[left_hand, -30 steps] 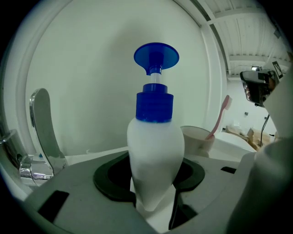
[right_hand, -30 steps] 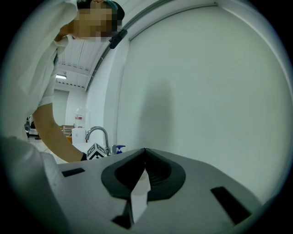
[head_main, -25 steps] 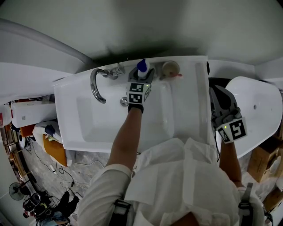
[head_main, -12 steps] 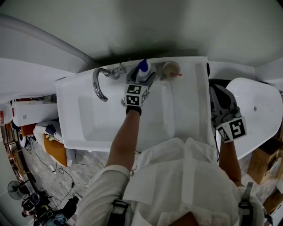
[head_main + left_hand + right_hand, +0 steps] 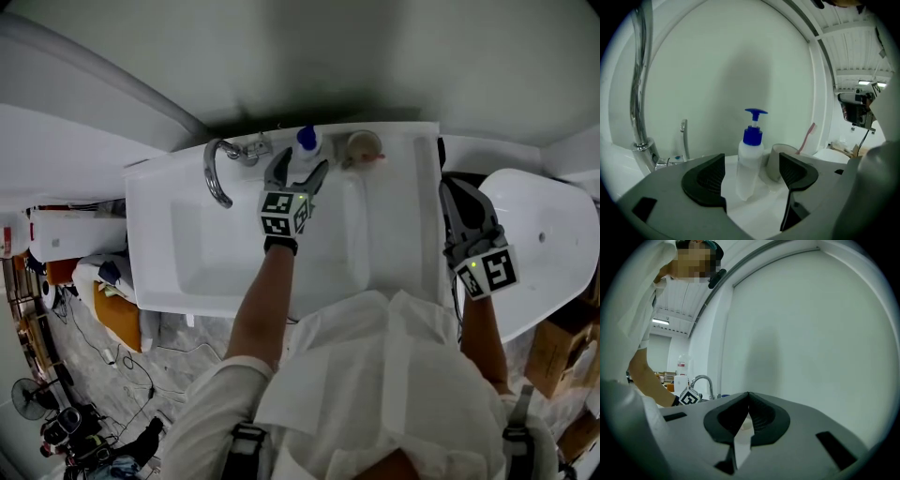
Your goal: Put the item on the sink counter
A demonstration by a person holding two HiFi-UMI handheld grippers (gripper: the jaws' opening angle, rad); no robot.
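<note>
Pump bottle (image 5: 306,142) set free on the sink's table (image 5: 403,150), left claw (image 5: 298,167) letting go.

The bottle stands upright on its own at the back of the table, between the faucet (image 5: 217,169) and a cup (image 5: 362,144) holding a toothbrush (image 5: 806,138). A second ago the left claw's pads sat close about the bottle. Now its jaws are opening wide, clear of the bottle on both sides, and the claw has drawn back over the basin (image 5: 225,253). The placing looks done; only the retreat remains. The right claw (image 5: 452,192) hangs clenched and empty off to the side.
</note>
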